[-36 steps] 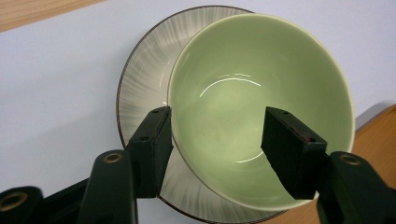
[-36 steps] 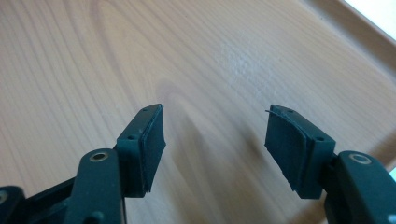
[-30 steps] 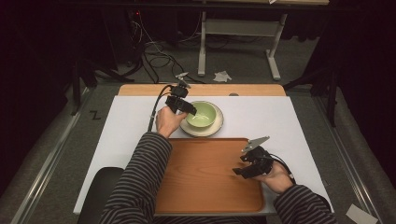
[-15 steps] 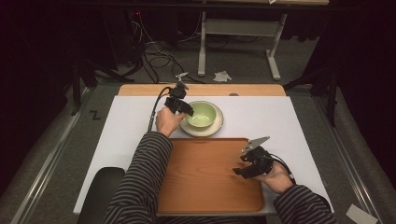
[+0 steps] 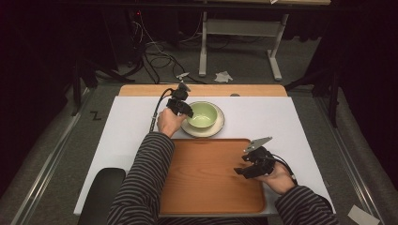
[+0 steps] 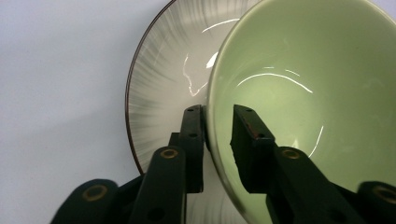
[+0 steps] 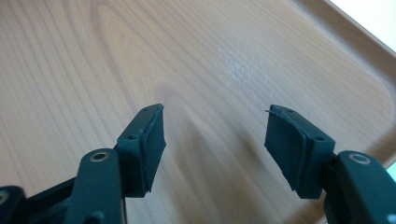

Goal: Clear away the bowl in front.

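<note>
At far left-centre of white table top point(image 5: 300, 122): green bowl point(image 5: 202, 114) seated on pale striped plate point(image 5: 212, 131), just beyond far edge of wooden tray point(image 5: 206, 183). Left gripper point(image 5: 185, 108) at bowl's left rim. Jaws astride rim wall in left gripper view, one pad outside point(image 6: 192, 140), one inside point(image 6: 247, 140); outer pad against wall, sliver of gap at inner pad, so bite nearly closed, full clamp not confirmed. Bowl point(image 6: 303, 93) glazed, glossy, empty: judged rigid, slick, breakable, fairly light. Rim wall judged the sensible hold; thin-edge grip likely to let bowl pivot or slip if squeezed lightly, chip if squeezed hard. Plate point(image 6: 163, 84) loose beneath, may shift or lift with bowl.

Near right, over tray: right gripper point(image 5: 248, 164) held in hand, jaws spread wide, nothing between pads point(image 7: 152, 140). Bare wood grain point(image 7: 224, 56) under it, raised tray lip at far right of right gripper view. Tray carries nothing visible.
</note>
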